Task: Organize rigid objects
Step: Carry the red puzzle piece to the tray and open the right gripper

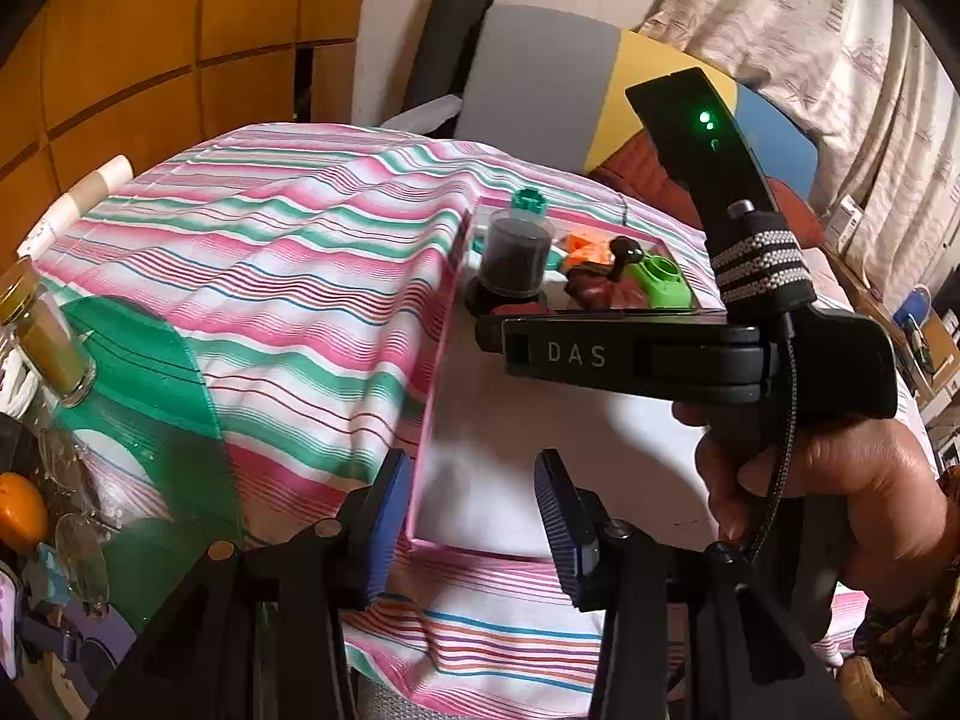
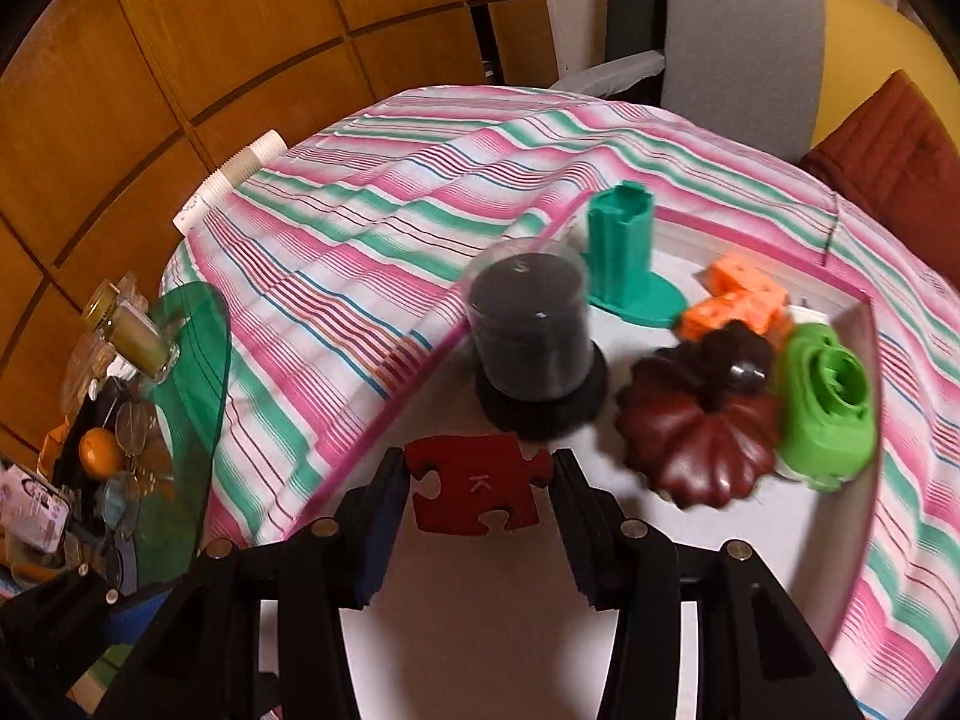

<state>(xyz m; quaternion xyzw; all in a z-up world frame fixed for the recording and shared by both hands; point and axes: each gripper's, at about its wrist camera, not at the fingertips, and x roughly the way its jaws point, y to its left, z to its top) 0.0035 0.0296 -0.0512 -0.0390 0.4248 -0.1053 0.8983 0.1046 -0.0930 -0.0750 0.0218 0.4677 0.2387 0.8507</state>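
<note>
The right gripper (image 2: 480, 480) pinches a red puzzle piece (image 2: 474, 489) marked with a K, its jaws pressed against the piece's two side edges, and holds it over the white floor of the pink-rimmed tray (image 2: 600, 630). The step in hand looks like setting this piece down among the things already gathered. Just ahead of the jaws stands the dark cylinder under its clear cover (image 2: 531, 336); ahead and to the right lies the brown fluted mould (image 2: 702, 438), with the green reel (image 2: 825, 402) beyond it, and the orange blocks (image 2: 738, 300) and teal stand (image 2: 624, 258) farther on. The bare tray floor lies below and behind the jaws, so the safe drop is straight down where they are, not forward, where the piece could knock the cylinder's base. Lowering until the piece lies flat before letting go should keep it from flipping or sliding. The left gripper (image 1: 474, 528) hangs with jaws spread and empty at the tray's near left rim, clear of the drop spot
</note>
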